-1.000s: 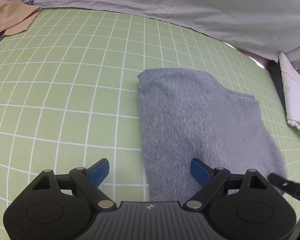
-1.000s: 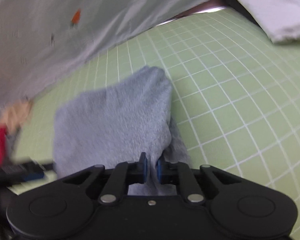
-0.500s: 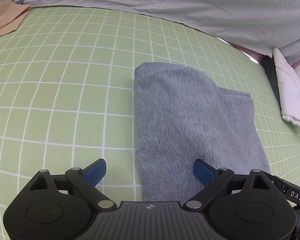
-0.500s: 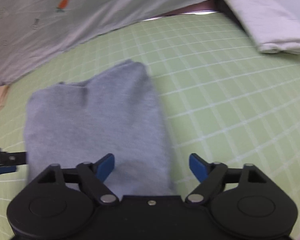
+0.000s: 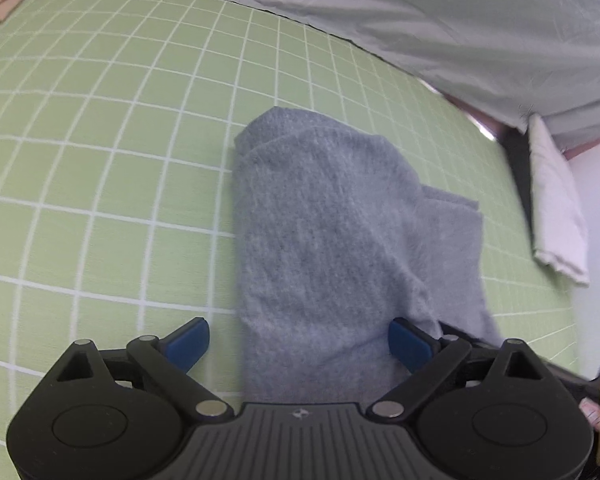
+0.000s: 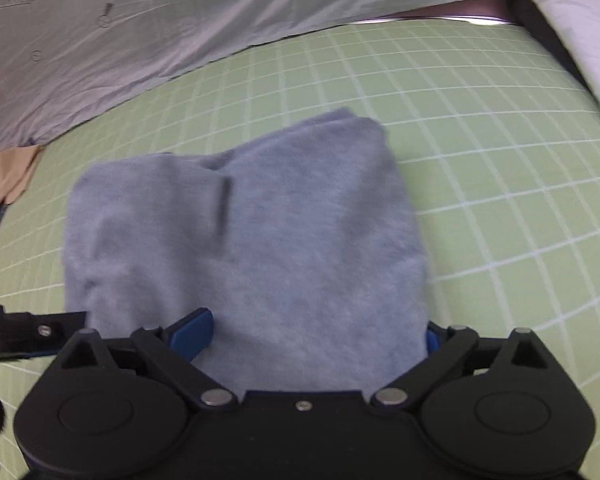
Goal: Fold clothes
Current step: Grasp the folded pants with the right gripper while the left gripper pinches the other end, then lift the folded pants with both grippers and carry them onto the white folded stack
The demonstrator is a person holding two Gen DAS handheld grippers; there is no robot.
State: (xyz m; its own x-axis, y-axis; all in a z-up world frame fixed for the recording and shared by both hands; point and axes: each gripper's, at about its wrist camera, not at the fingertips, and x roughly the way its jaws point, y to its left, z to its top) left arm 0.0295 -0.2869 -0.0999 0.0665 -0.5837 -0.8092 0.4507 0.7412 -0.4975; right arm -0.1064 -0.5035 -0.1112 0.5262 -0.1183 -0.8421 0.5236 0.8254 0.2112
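Spreading wider at this moment, the right claw (image 6: 306, 334) holds nothing: its blue pads stand on either side of the near edge of the grey garment (image 6: 244, 248), which runs between them without being pressed. The left claw (image 5: 298, 344) is also wide, its jaws closing slightly, and it grips nothing; its left pad is over bare mat (image 5: 100, 184) and its right pad over the cloth, so the garment's left edge passes between them. The garment lies folded on the green gridded mat, a lower layer sticking out at the far corner and a crease showing on top. Beyond it are a pale sheet (image 6: 140, 40), a white folded cloth (image 6: 580, 24) to the right and a tan cloth (image 6: 8, 176) far left. The likely risk is that a closing claw pinches only the top layer, so the fold opens when lifted; uneven grips by the two claws would skew the next fold, and a pad could snag the soft mat.
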